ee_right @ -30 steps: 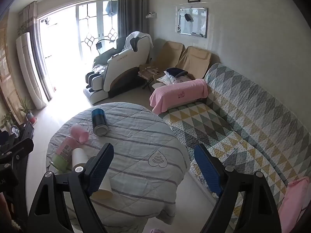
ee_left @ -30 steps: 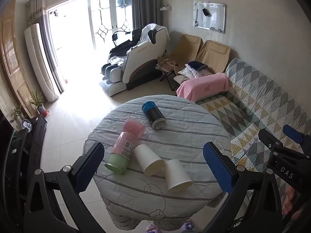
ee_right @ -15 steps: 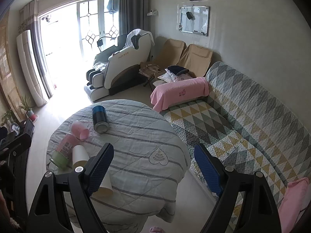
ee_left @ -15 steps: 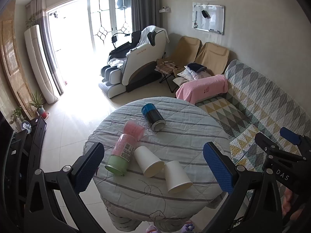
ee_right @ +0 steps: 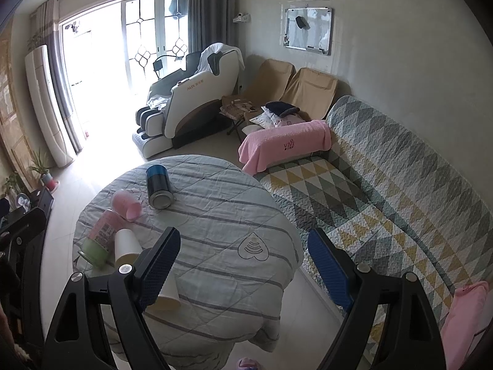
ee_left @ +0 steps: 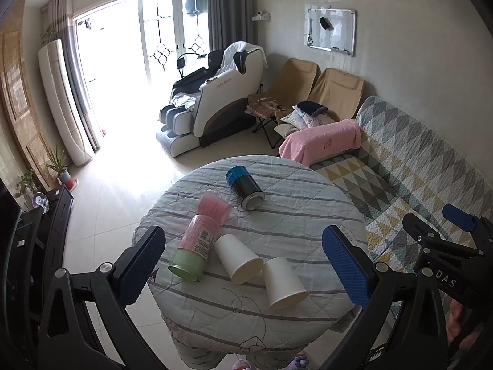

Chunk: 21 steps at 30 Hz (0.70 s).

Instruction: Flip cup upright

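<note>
Five cups lie on their sides on the round table (ee_left: 308,203), none yet upright. The left gripper (ee_left: 243,259) hangs high above the table's near edge, its blue-padded fingers (ee_left: 346,265) spread wide and holding nothing. The right gripper (ee_right: 243,263) hangs off toward the table's 3 o'clock side, equally wide and empty.

Nearest the left gripper, at about 6 o'clock on the table, lies a white paper cup (ee_left: 283,280), its mouth toward the camera. A second white paper cup (ee_left: 237,257) lies touching it, and beyond that are a pink-and-green labelled tumbler (ee_left: 194,251), a translucent pink cup (ee_left: 214,208) and, toward 12 o'clock, a dark cup with a blue base (ee_left: 245,189).

The step in hand looks like the approach. I would descend on the nearest paper cup, straddle its wall mid-length with the pads across the taper, and close gently — thin paper likely crumples under a hard squeeze. Then lift clear of its neighbour before rotating, so the flip does not knock the touching cup.

The tablecloth is a quilted, striped fabric — soft, slightly wrinkled, so a light cup may stand unsteadily. The paper cups are smooth, matte truncated cones, and the dark cup shows a shiny metallic rim.
</note>
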Each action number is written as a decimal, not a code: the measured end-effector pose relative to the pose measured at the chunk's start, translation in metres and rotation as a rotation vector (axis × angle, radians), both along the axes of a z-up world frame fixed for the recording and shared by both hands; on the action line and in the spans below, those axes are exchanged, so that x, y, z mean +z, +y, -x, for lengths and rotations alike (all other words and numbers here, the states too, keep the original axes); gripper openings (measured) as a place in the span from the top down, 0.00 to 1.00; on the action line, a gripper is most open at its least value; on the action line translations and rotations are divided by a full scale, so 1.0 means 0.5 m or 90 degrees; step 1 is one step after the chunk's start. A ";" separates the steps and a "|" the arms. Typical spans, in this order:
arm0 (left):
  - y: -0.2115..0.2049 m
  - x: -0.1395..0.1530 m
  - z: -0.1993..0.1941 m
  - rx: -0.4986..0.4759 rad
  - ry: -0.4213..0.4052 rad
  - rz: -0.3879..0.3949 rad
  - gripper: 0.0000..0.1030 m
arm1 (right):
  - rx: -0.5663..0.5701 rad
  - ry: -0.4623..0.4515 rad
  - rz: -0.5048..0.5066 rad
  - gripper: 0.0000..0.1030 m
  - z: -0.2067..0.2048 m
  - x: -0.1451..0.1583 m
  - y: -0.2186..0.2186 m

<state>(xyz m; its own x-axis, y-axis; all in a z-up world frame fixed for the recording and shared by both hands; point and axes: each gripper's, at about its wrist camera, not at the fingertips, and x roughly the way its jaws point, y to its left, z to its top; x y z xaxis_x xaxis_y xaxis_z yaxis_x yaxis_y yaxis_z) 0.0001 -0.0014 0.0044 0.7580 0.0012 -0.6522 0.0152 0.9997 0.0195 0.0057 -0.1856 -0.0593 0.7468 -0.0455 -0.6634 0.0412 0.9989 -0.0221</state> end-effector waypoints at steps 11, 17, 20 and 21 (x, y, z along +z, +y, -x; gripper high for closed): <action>0.002 0.007 -0.002 -0.001 -0.002 0.001 0.00 | -0.003 0.004 0.003 0.16 -0.005 -0.003 0.004; 0.002 0.006 -0.001 0.000 -0.003 0.001 0.00 | -0.004 0.005 0.003 0.16 -0.007 -0.004 0.005; 0.009 0.028 -0.006 0.002 0.005 0.003 0.00 | -0.002 0.007 0.002 0.16 -0.007 -0.004 0.003; 0.010 0.030 -0.008 0.003 0.008 0.004 0.00 | -0.001 0.009 0.001 0.16 -0.010 -0.005 0.001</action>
